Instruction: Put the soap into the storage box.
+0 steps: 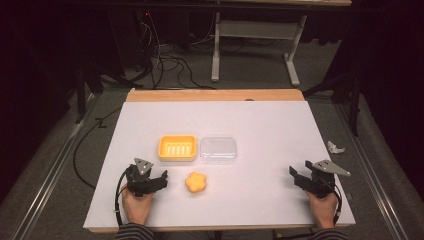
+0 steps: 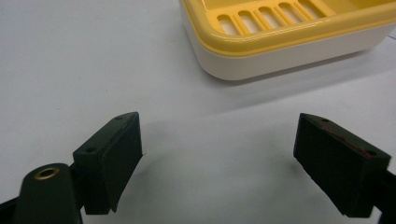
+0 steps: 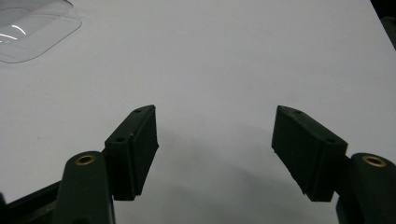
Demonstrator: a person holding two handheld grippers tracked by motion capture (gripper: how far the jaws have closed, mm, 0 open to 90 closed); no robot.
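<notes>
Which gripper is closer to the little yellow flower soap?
Left. The left gripper sits just beside the flower-shaped soap, on its left. The right gripper is far off near the table's right edge.

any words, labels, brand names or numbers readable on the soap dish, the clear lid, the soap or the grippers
No text can be read on anything here.
Yellow soap dish: plain, slots only, no marking.
Clear lid: bare, only light reflections.
Flower-shaped soap: no stamp legible; too small to tell.
Left gripper and right gripper: black jaws unmarked, both held apart.
</notes>
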